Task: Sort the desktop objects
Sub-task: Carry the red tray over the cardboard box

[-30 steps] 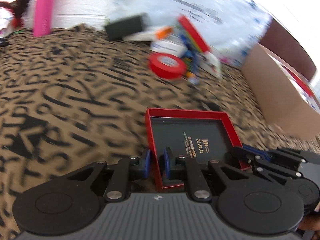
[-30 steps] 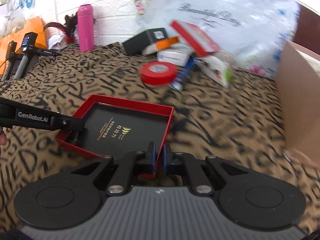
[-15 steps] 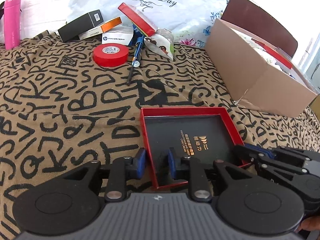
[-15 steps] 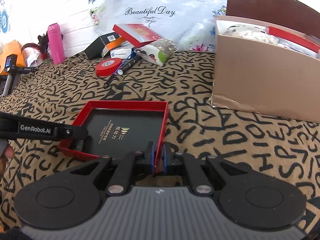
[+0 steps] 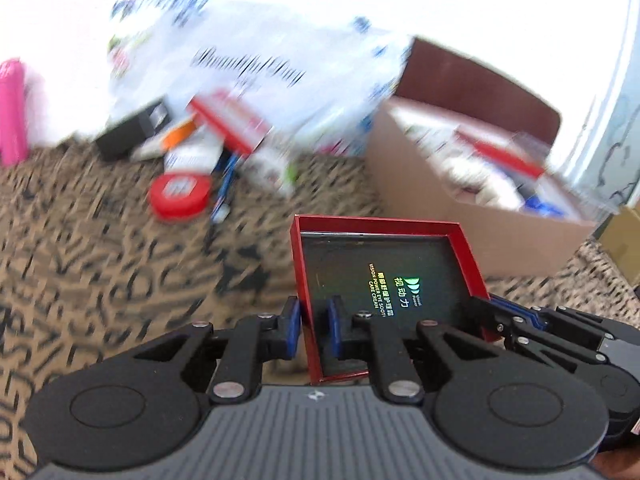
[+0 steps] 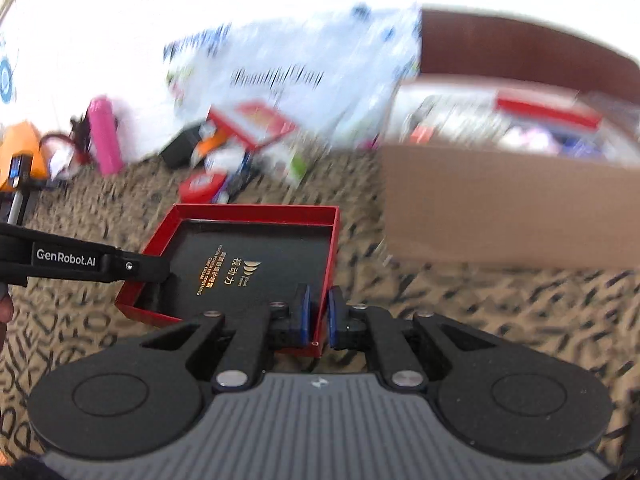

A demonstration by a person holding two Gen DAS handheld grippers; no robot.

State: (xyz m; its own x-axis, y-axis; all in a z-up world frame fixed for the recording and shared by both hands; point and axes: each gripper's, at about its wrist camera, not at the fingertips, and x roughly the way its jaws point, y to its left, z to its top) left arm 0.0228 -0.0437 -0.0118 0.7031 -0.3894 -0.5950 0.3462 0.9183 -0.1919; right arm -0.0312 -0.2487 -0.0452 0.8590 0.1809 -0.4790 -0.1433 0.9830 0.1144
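Observation:
A shallow red box tray [image 5: 376,225] with a black printed floor hangs between both grippers above the letter-print cloth. My left gripper [image 5: 313,318] has the tray's left wall between its blue pads, and its jaws are closing on that wall. My right gripper [image 6: 318,312] is shut on the tray's right wall [image 6: 334,240]. In the right wrist view the left gripper [image 6: 160,270] reaches in from the left onto the tray's near-left corner. In the left wrist view the right gripper [image 5: 486,310] shows at the tray's right wall.
An open cardboard box [image 5: 460,208] holding several items stands just right of the tray. At the back lie a red tape roll [image 5: 179,196], a blue pen [image 5: 224,188], a black box [image 5: 132,132], a red-edged box [image 5: 228,120] and a white printed bag [image 5: 248,60]. A pink bottle [image 5: 12,112] stands far left.
Both grippers have carried the tray up and toward the cardboard box, which now looms closer. The left jaws widened briefly, then narrowed on the wall again. Both views are blurred by motion.

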